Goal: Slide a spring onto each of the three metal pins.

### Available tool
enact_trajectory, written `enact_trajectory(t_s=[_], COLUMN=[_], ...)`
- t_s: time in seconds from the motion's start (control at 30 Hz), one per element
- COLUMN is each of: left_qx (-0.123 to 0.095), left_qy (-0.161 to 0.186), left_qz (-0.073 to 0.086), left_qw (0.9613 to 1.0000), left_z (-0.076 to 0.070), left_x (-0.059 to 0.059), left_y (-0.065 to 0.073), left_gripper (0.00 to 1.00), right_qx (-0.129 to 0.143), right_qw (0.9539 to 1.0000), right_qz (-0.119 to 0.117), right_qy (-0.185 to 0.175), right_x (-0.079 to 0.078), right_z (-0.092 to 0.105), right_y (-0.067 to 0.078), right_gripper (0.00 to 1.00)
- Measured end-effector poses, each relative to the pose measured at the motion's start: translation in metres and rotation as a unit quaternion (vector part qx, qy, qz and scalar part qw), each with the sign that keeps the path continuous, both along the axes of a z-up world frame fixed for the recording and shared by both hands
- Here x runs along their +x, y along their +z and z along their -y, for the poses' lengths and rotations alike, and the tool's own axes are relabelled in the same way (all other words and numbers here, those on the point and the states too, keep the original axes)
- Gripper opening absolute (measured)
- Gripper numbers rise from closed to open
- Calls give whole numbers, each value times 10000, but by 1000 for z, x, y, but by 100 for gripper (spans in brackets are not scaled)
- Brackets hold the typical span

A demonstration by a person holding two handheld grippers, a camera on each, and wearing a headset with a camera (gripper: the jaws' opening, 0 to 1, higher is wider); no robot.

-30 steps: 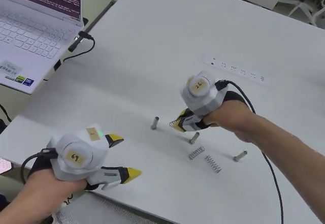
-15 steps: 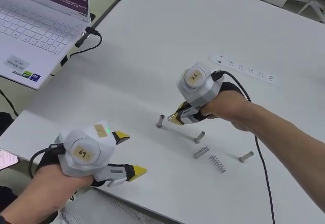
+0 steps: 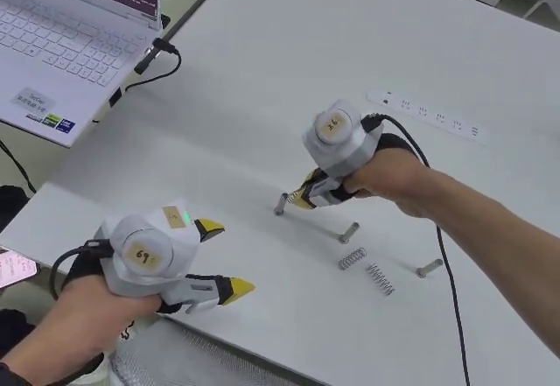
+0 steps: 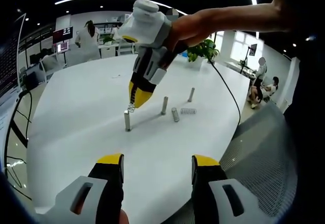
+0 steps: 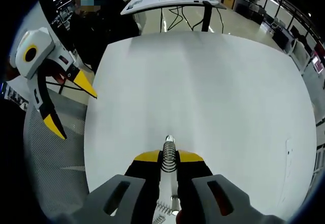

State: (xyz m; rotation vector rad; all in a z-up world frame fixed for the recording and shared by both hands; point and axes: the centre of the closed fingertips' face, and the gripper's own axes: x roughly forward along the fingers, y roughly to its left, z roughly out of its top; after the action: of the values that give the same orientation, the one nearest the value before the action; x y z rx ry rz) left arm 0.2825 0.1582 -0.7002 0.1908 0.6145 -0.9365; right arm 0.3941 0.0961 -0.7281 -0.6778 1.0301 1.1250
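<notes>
Right tool is clenched on a spring, holding its end at the top of the left pin, which stands on the table. To the right stand the middle pin and right pin, with two loose springs lying between them. Left tool hangs released over the table's near left edge, gripping nothing
</notes>
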Motion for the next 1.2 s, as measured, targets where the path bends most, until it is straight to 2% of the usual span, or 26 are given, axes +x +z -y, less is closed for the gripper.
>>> enact_trajectory(t_s=[0.5,0.77,1.2], left_qx=[-72,-36,-51], left_qy=[76,87,49], left_qz=[-112,-95,-104], left_qw=[9999,9999,9999], left_z=[-4,-7,-3], left_x=[0,2,2], left_y=[-1,-1,-1], left_gripper=[49,49,49], right_qx=[12,26,10], right_qw=[9999,9999,9999], right_qz=[-36,-42,-35], right_qy=[113,125,109], right_x=[1,2,3], right_z=[-7,-11,-9], right_y=[-3,-3,-2], right_gripper=[9,9,9])
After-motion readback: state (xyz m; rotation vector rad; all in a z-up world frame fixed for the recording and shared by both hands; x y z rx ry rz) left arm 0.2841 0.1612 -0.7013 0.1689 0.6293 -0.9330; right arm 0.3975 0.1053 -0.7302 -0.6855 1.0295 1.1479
